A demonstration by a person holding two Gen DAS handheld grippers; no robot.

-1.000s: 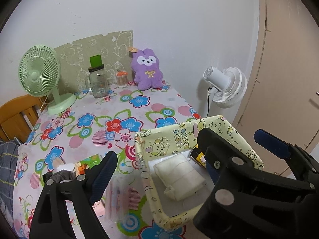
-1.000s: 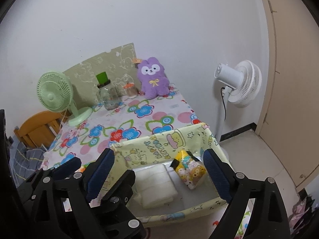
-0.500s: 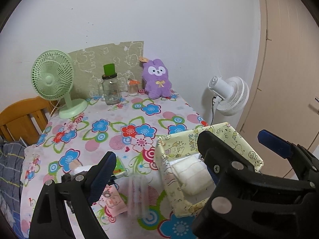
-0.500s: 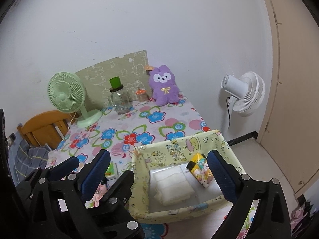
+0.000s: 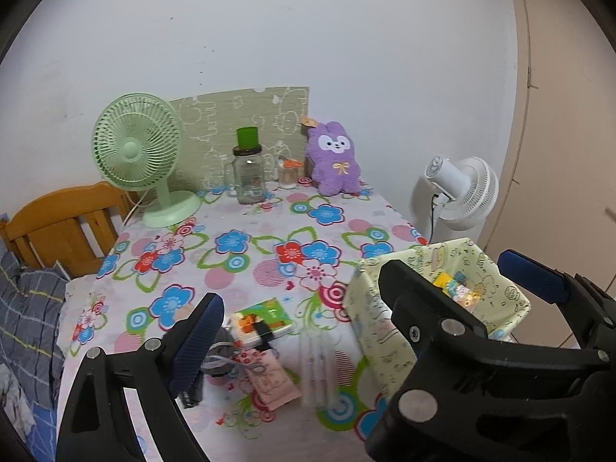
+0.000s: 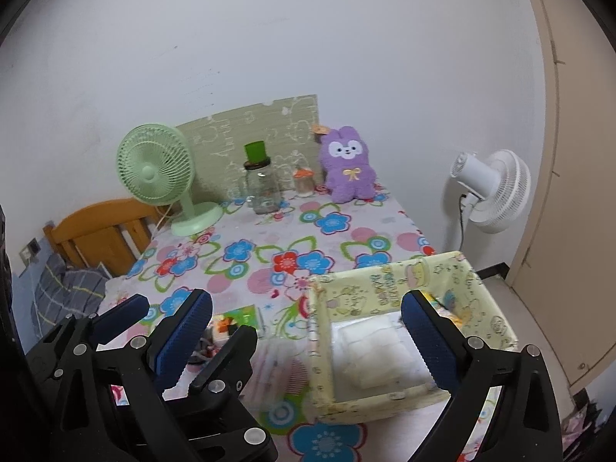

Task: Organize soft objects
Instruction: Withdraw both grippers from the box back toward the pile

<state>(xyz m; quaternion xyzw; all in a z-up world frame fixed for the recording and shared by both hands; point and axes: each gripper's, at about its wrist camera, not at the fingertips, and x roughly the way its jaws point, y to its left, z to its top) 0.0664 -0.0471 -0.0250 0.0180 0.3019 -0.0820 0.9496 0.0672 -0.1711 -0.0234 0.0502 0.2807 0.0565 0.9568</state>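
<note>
Back of bench [image 6: 269, 238]: desk fan [image 6: 158, 169] at my left, jar [image 6: 262, 188] in the middle, plush rabbit [image 6: 348, 165] at right.
Near right: fabric bin [image 6: 389, 281] with folded cloth [image 6: 373, 350] and snack pack [image 5: 456, 288] inside.
Near left: small packets [image 5: 265, 321] lying before my left claw [image 5: 354, 292].
Off bench, right: standing fan [image 6: 492, 192].

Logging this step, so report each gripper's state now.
Left gripper: open, holding nothing.
Right gripper: open, holding nothing.
</note>
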